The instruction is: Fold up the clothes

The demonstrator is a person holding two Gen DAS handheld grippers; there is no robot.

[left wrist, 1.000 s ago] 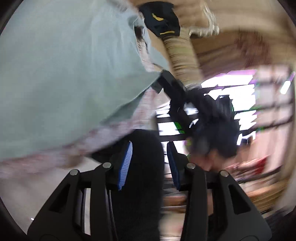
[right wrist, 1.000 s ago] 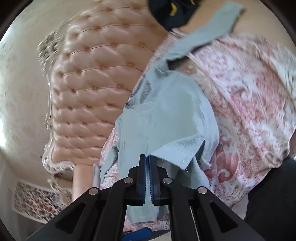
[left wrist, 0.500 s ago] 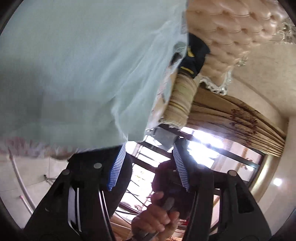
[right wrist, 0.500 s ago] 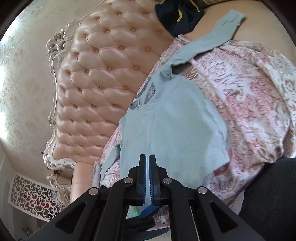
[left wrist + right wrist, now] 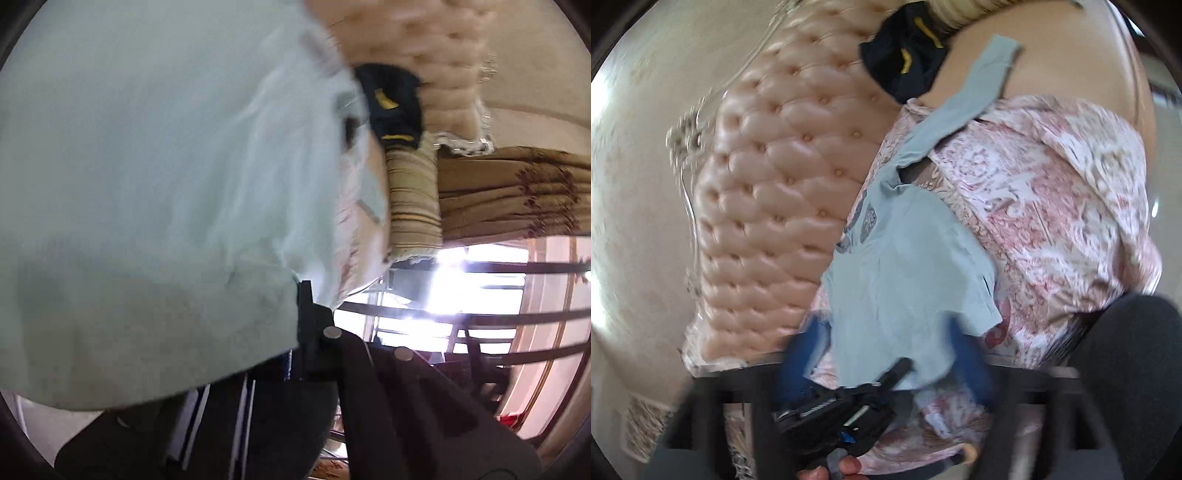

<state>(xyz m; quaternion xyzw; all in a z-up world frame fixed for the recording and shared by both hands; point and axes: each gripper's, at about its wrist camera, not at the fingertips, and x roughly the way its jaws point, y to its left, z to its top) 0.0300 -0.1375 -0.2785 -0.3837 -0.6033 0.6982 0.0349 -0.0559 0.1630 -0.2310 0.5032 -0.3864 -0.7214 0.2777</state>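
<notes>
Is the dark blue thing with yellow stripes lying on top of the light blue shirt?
No, the dark garment lies apart from the shirt.

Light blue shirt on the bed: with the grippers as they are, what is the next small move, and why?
Probably draw the left gripper across to fold the edge it has just closed on over the shirt's middle. The light blue shirt lies spread on the floral bedspread, and the right gripper, its jaws just opened, grips nothing, so only the left can carry cloth.

shirt [image 5: 905, 280] lies on bedspread [image 5: 1052, 206], headboard [image 5: 768, 192] to its left.
</notes>
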